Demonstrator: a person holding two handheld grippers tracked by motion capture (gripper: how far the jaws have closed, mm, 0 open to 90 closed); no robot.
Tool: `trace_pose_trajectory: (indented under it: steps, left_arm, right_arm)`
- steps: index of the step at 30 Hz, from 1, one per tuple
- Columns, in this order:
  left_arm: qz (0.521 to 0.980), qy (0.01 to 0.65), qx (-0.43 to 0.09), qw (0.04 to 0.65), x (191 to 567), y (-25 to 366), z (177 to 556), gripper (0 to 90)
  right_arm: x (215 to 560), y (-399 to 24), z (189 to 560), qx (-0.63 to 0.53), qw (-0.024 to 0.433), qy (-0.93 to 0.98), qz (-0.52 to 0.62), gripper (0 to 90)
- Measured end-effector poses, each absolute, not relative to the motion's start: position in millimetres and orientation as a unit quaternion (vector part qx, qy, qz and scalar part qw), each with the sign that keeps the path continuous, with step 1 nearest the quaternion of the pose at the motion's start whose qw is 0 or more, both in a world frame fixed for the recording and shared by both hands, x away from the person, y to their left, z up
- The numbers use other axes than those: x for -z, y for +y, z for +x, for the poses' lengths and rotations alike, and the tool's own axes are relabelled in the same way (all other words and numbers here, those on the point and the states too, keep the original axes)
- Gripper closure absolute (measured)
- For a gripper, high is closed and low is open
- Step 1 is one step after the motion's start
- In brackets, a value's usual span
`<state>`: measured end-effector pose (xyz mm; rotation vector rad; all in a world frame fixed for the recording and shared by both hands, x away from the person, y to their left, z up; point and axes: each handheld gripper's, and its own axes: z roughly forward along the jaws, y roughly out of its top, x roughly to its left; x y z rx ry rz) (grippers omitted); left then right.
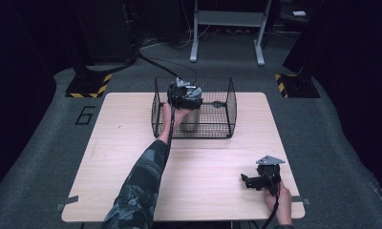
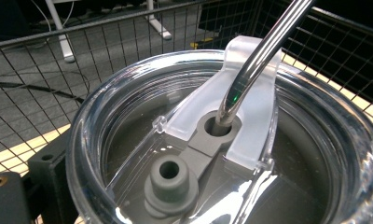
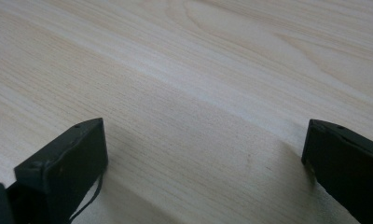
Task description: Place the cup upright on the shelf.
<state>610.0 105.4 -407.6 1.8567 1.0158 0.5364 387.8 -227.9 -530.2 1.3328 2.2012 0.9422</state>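
Observation:
A steel tumbler (image 1: 191, 120) stands inside the black wire basket (image 1: 226, 109) at the table's far middle. My left gripper (image 1: 190, 102) sits over its top, shut on the tumbler. The left gripper view looks straight down on the tumbler's clear lid (image 2: 105, 107), which has a grey slider and a metal straw (image 2: 259, 56) through its hole. One black fingertip (image 2: 40, 172) presses against the lid's lower left side. My right gripper (image 1: 247, 181) rests on the wooden table (image 1: 203, 162) near the front right. It (image 3: 203, 154) is open wide, with bare wood between its jaws.
The basket's mesh walls (image 2: 58, 70) rise close around the tumbler. Beyond the table lie grey carpet, cables and a white stand's legs (image 1: 227, 28). Yellow-black floor plates (image 1: 89, 86) sit left and right of the far edge.

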Motion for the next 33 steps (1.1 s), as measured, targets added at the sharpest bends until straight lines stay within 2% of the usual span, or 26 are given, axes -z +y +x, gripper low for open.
trace_pose_trajectory:
  steps: [26, 33]
  left_arm:
    - [0.783, 0.402, -0.207, 0.426, 411, 109, 597, 2.7]
    - [0.772, 0.413, -0.204, 0.438, 416, 112, 591, 0.5]
  right_arm:
    - [530, -229, 388, -0.335, 0.2, 0.792, 0.47, 0.0]
    - [530, -229, 388, -0.335, 0.199, 0.791, 0.471, 0.0]
